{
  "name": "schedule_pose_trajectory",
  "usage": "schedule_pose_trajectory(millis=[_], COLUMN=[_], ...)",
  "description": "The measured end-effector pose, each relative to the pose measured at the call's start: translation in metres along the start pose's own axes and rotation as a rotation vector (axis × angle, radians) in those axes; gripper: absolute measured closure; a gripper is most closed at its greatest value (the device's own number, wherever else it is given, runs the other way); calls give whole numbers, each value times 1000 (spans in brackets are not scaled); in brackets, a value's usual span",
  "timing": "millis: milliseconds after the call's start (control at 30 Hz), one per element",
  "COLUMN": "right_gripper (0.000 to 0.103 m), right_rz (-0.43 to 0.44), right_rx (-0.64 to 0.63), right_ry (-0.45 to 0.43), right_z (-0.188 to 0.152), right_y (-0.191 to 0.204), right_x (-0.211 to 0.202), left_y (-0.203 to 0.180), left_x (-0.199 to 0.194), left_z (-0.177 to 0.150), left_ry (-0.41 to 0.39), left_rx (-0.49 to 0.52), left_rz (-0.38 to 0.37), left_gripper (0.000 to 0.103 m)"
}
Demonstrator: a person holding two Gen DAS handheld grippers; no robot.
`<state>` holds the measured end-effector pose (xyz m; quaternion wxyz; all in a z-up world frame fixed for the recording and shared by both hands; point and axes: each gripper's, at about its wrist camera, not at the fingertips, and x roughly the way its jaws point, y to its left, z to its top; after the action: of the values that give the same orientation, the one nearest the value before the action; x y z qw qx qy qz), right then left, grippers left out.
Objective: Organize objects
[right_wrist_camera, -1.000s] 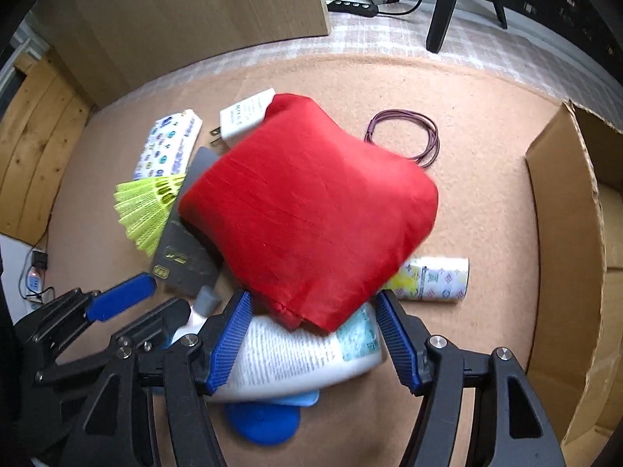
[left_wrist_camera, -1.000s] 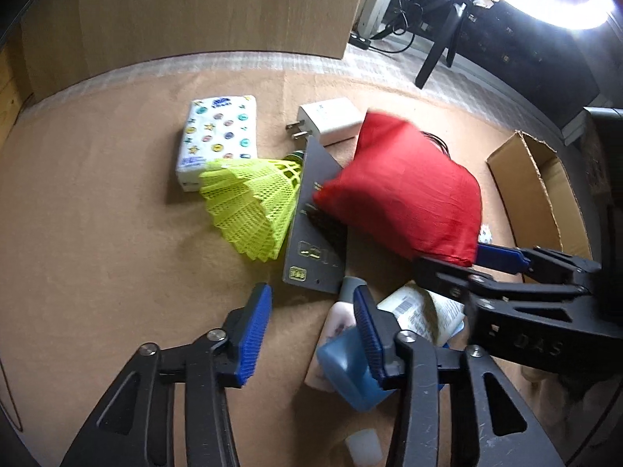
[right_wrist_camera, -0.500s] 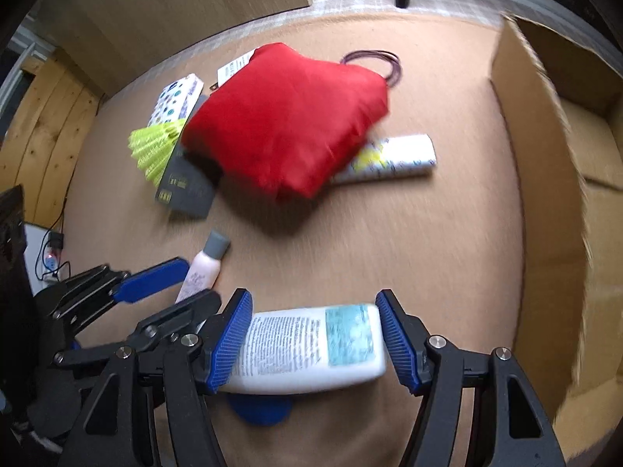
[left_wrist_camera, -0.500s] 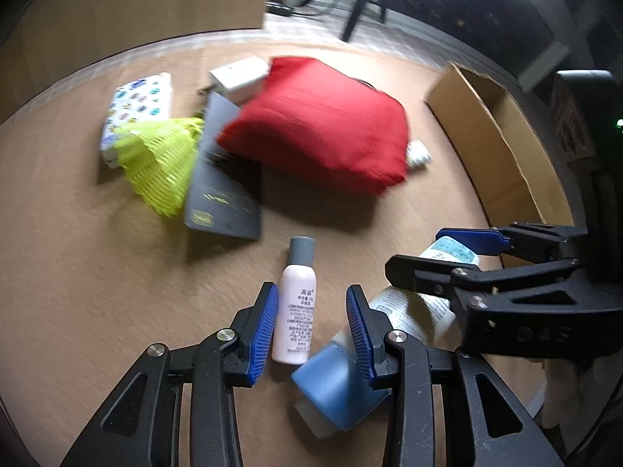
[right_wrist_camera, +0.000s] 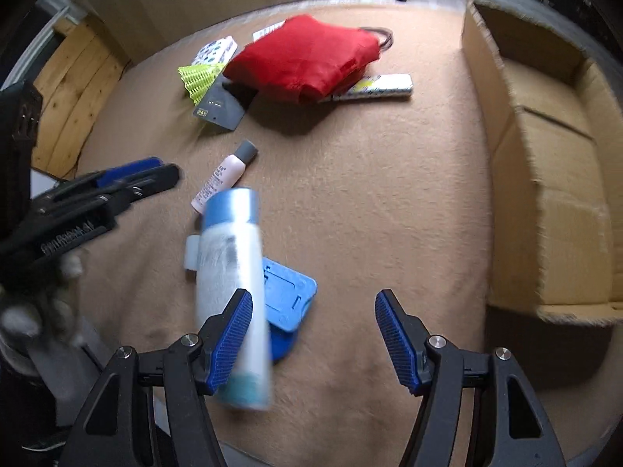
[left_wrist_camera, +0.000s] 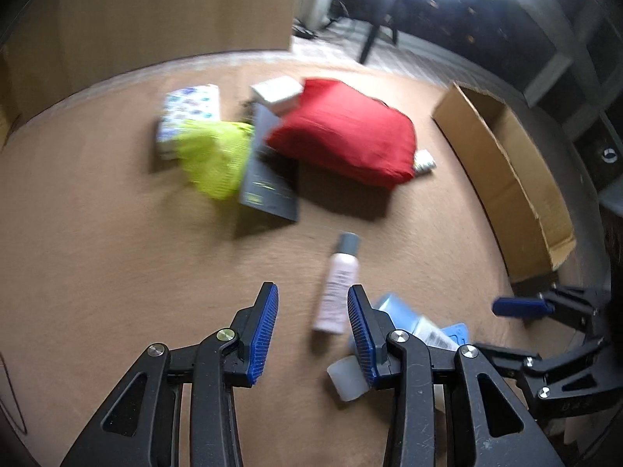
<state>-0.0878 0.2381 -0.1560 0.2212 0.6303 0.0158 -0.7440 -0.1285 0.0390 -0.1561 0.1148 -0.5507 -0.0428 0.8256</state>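
**Lotion bottle loose beside your open right gripper**

Far right, the cardboard box [right_wrist_camera: 545,163] stands open-topped on the tan carpet [right_wrist_camera: 370,202]. At the far middle, the red cloth bag [right_wrist_camera: 307,58] lies over a dark card [right_wrist_camera: 220,107] and a printed tube [right_wrist_camera: 373,85]. Your white lotion bottle [right_wrist_camera: 229,284], blue-capped and blurred, lies across a blue holder [right_wrist_camera: 290,299], just beside your right gripper [right_wrist_camera: 313,334], whose jaws are spread and empty. The small pink bottle [left_wrist_camera: 338,288] lies just beyond your left gripper [left_wrist_camera: 312,332], jaws apart, empty.
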Motion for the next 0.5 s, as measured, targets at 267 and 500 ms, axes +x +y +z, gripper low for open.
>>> schedule_pose_trajectory(millis=[267, 500], right_gripper=[41, 41], right_rz=[-25, -121], right_rx=[-139, -201], right_ry=[-86, -62], right_z=[1, 3], right_y=[48, 68], right_x=[-11, 19], left_y=[16, 20], left_x=[-20, -18], left_z=[-26, -45], left_ry=[-6, 11], left_rx=[-20, -48], left_rz=[9, 8], left_gripper=[63, 63])
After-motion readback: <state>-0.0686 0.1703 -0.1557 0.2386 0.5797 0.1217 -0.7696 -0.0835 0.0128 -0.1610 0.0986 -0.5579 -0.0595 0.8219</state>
